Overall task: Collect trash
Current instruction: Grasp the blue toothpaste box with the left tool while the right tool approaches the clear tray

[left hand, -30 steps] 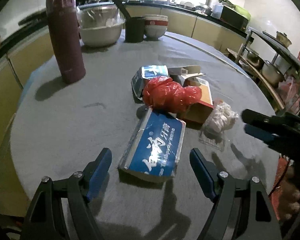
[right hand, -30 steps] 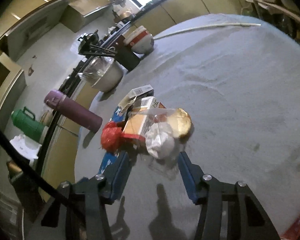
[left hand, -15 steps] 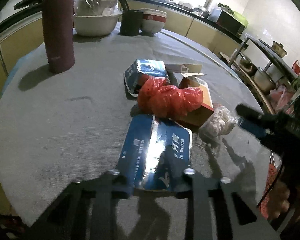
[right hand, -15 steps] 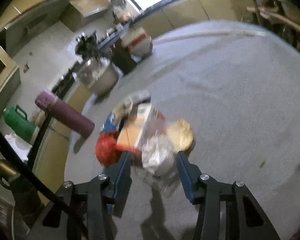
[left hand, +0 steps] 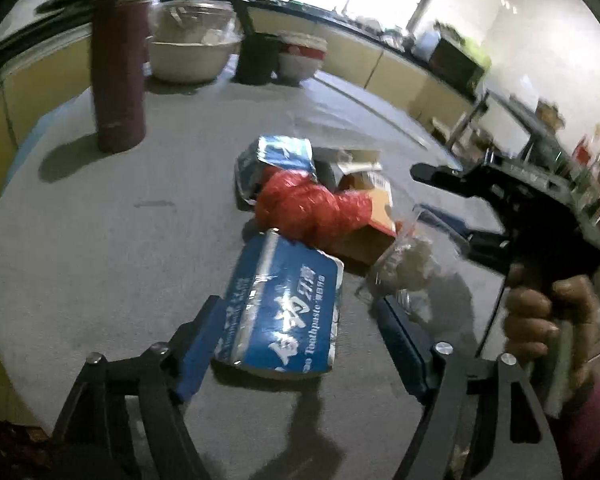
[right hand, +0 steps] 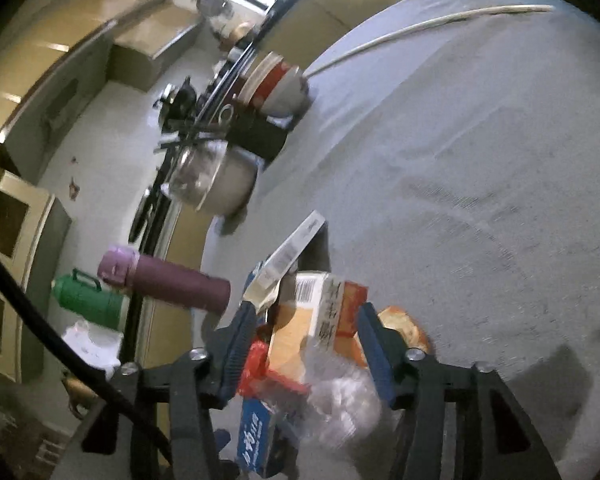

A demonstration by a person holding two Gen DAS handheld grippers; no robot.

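Note:
A trash pile lies on the grey round table (left hand: 100, 220): a blue toothpaste box (left hand: 284, 300), a red plastic bag (left hand: 308, 208), an orange carton (left hand: 368, 236), a crumpled clear bag (left hand: 404, 268) and a second blue box (left hand: 276, 156). My left gripper (left hand: 300, 344) is open, its fingers either side of the toothpaste box's near end. My right gripper (right hand: 304, 352) is open around the orange carton (right hand: 320, 328) and the clear bag (right hand: 340, 400); it also shows at the right of the left wrist view (left hand: 452, 200).
A maroon flask (left hand: 118, 68), a steel bowl (left hand: 192, 52), a black utensil cup (left hand: 258, 58) and a red-and-white bowl (left hand: 302, 58) stand at the table's far edge. Kitchen counters run behind. A metal rack (left hand: 520, 132) stands at right.
Both grippers have moved forward into the pile. The left jaws now straddle the toothpaste box. The right jaws have closed in around the carton and clear bag.

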